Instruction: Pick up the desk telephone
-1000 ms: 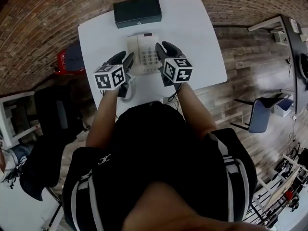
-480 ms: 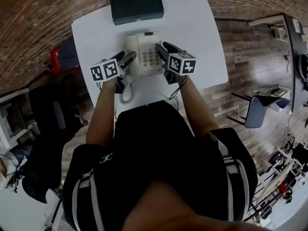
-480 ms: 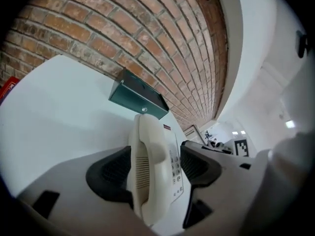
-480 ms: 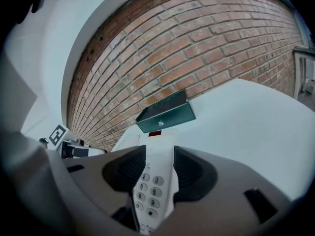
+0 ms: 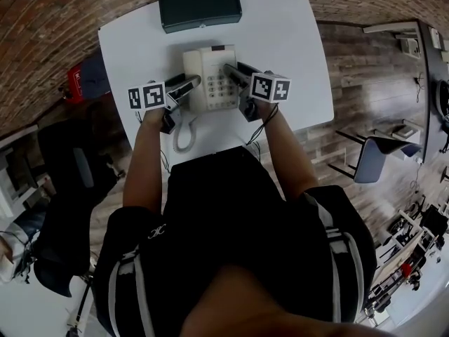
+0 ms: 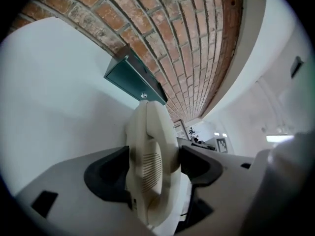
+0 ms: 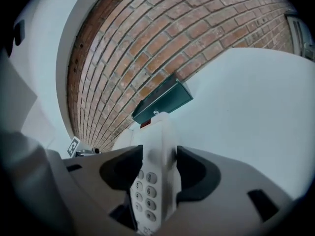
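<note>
While you looked steeply down past your black, white-striped top (image 5: 231,216), the nearest mark was a small white emblem (image 5: 153,234) on its left side, too small to read. Your bare forearms reached out to the white worktop (image 5: 295,41), and each tool carried a cube (image 5: 146,95) of black-and-white square markers. Just ahead of your left wrist, the coiled cord (image 5: 184,135) lay on the worktop.

The cream desk telephone (image 5: 210,76) sat mid-worktop with one tool at each side. The left tool (image 6: 153,156) had just been opening its jaws and stood wide. The handset (image 6: 147,132) was between its pads and nearly filled the gap, with no squeeze showing. The right tool (image 7: 159,156) had likewise just been opening. It stood wide around the telephone's right edge, with a sliver of space beside one pad. Its view showed the keypad (image 7: 143,188), where the digits 6 and 9 could be read. A red strip (image 7: 145,124) marked the telephone's far end.

Beyond the telephone, and apart from it, a dark green box (image 5: 200,5) with a small silver catch lay flat at the worktop's far edge. Off the worktop's left side was a red item (image 5: 76,83), its markings too small to read. A brick wall (image 6: 187,33) ran behind everything. To the right, on plank flooring, a blue-grey chair (image 5: 379,163) stood well clear.
</note>
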`<state>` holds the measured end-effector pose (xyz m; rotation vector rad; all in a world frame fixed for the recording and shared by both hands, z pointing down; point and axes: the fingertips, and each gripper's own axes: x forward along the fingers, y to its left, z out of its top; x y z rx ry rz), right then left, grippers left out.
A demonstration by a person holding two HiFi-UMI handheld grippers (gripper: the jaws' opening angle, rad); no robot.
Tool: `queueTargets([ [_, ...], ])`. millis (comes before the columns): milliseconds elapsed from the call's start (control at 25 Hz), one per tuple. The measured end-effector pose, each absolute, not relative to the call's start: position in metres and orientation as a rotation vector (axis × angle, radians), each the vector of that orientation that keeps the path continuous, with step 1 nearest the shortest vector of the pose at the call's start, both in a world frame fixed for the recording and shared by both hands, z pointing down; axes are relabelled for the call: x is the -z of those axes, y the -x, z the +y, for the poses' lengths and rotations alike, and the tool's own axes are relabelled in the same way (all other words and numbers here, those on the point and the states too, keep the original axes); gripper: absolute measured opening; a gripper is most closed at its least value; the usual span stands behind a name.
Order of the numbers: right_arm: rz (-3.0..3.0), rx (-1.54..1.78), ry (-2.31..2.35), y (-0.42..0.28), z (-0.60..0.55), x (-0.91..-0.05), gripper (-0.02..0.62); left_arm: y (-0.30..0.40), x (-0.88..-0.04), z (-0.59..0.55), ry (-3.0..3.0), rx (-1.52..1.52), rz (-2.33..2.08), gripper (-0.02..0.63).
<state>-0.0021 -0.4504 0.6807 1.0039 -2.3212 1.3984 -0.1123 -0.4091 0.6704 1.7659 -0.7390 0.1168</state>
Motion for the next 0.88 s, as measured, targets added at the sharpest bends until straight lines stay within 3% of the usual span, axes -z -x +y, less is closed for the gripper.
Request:
queueTargets([
  [240,-2.268,-1.536,-0.945,0.005,-0.449,-0.691,0.196,0.11,-0.675,-0.41,-1.744,-0.095,-0.676,0.321],
  [880,-2.232,-1.458,-1.007,-0.003,-0.439,-0.672,0.195,0.106,-0.655,-0.403,-1.798,-0.174,-0.734,0.288],
])
